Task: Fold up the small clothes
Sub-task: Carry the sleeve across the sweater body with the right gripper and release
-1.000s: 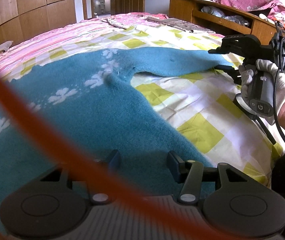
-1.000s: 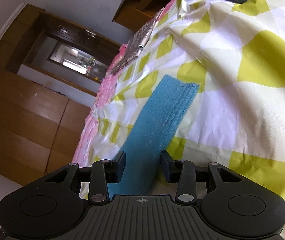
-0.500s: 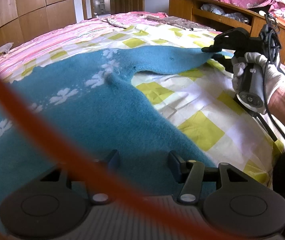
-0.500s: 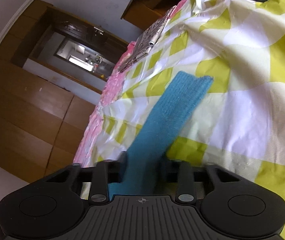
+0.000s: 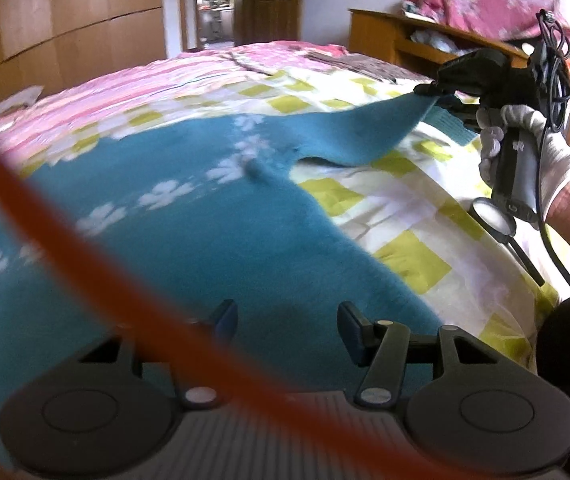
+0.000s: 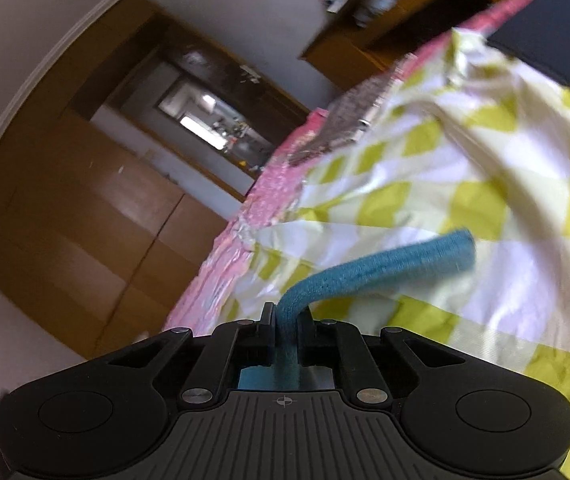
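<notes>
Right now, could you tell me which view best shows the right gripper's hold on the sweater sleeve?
The right wrist view: the right gripper is pinching the teal sleeve. The left wrist view shows it small and distant.

Sweater [image 5: 213,216] on bed [image 5: 401,216]; sleeve [image 6: 373,272] between right gripper [image 6: 287,320] fingers.

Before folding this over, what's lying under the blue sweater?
Under the blue sweater lies the yellow-checked bedsheet, showing beside the body and beneath the lifted sleeve. Whatever lies under the body itself is covered.

Checked bedsheet [image 5: 413,216], wardrobe [image 5: 65,28], doorway [image 5: 213,4].
</notes>
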